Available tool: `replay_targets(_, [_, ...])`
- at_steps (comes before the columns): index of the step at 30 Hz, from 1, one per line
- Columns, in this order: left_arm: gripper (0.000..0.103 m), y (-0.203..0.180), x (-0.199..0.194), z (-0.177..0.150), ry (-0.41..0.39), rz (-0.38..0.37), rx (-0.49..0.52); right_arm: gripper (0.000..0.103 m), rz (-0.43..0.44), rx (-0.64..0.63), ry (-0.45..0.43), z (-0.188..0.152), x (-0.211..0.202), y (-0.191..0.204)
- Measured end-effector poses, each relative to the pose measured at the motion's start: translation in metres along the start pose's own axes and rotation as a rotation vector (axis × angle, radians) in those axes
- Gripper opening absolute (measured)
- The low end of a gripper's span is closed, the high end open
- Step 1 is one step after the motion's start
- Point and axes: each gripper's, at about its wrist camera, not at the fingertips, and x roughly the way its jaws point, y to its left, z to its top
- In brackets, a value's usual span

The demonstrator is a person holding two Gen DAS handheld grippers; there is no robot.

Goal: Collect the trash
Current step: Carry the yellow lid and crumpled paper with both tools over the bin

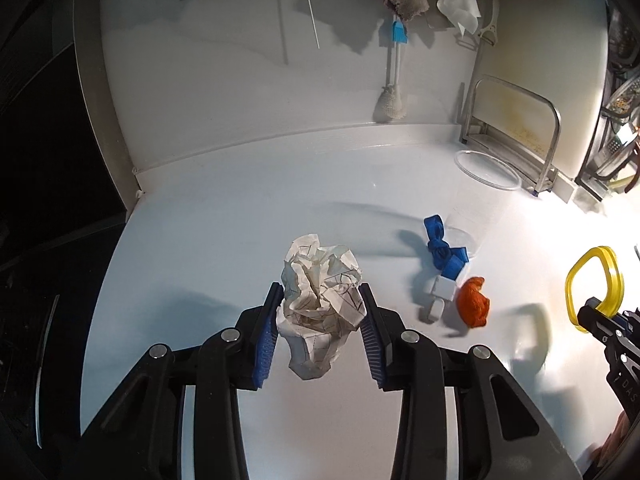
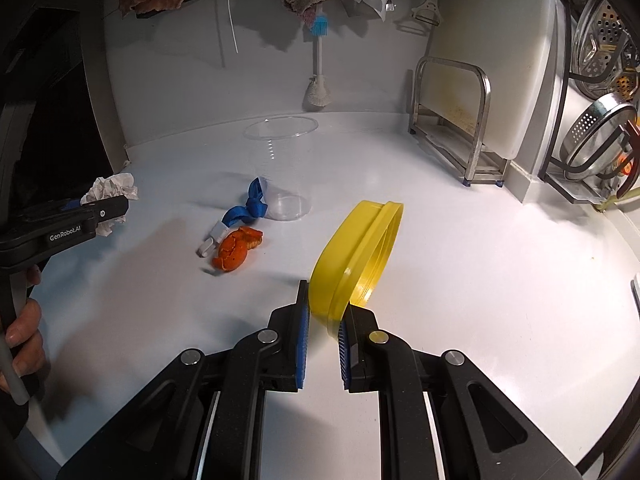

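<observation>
My left gripper (image 1: 320, 292) is shut on a crumpled paper ball (image 1: 320, 300) and holds it above the white counter (image 1: 200, 260); the ball also shows in the right wrist view (image 2: 112, 196). My right gripper (image 2: 326, 300) is shut on the rim of a yellow container (image 2: 360, 248), held tilted on its side; it also shows in the left wrist view (image 1: 596, 284). An orange peel (image 2: 236, 250) lies on the counter next to a blue ribbon with white tags (image 2: 244, 210). A clear plastic cup (image 2: 286, 204) lies on its side behind the ribbon.
A clear round lid (image 2: 282, 126) lies near the back wall. A steel rack (image 2: 460, 128) holds a white cutting board (image 2: 500, 52) at the right. Metal strainers (image 2: 600, 136) sit in a rack at far right. Cloths and a brush (image 2: 318, 60) hang on the wall.
</observation>
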Motion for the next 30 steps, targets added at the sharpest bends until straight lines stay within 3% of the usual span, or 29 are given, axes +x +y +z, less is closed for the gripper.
replay_targets(14, [0.037, -0.001, -0.139, -0.098, 0.008, -0.101, 0.089, 0.012, 0.003, 0.057, 0.013, -0.107, -0.133, 0.052])
replay_targets(23, [0.037, -0.020, -0.181, -0.169, 0.051, -0.152, 0.103, 0.012, 0.007, 0.126, 0.016, -0.178, -0.186, 0.083])
replay_targets(30, [0.037, -0.041, -0.201, -0.204, 0.043, -0.185, 0.114, 0.012, -0.005, 0.190, 0.012, -0.222, -0.206, 0.079])
